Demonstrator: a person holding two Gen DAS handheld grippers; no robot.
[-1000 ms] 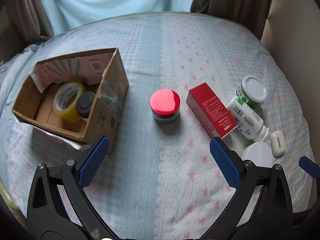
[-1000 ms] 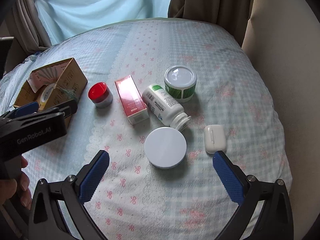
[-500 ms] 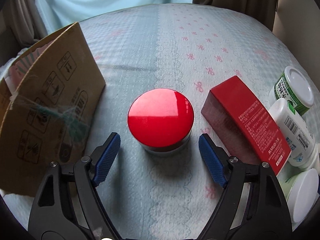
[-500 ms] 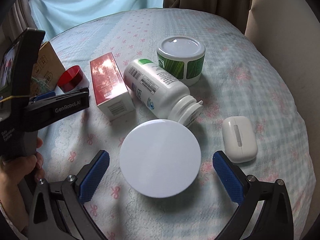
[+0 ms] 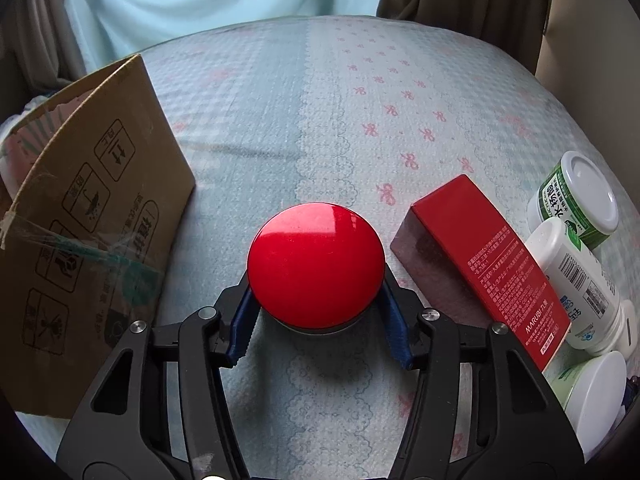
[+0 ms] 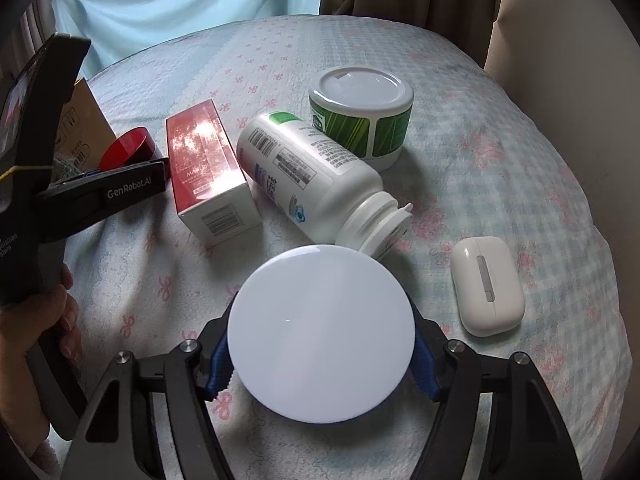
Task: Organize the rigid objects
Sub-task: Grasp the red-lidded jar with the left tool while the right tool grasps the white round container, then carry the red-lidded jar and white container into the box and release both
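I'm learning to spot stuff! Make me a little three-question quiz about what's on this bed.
1. True or false: the white bottle stands upright.
2. What does the left hand-held gripper straddle? A) red-lidded jar B) red box C) earbud case
3. Fill in: the right hand-held gripper straddles the jar with the ___ lid.

Key: 1 false, it lies on its side; 2 A; 3 white.

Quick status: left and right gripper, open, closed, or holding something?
Left gripper: jaws have just been closing, now shut on the red-lidded jar.
Right gripper: jaws have just been closing, now shut on the white-lidded jar.
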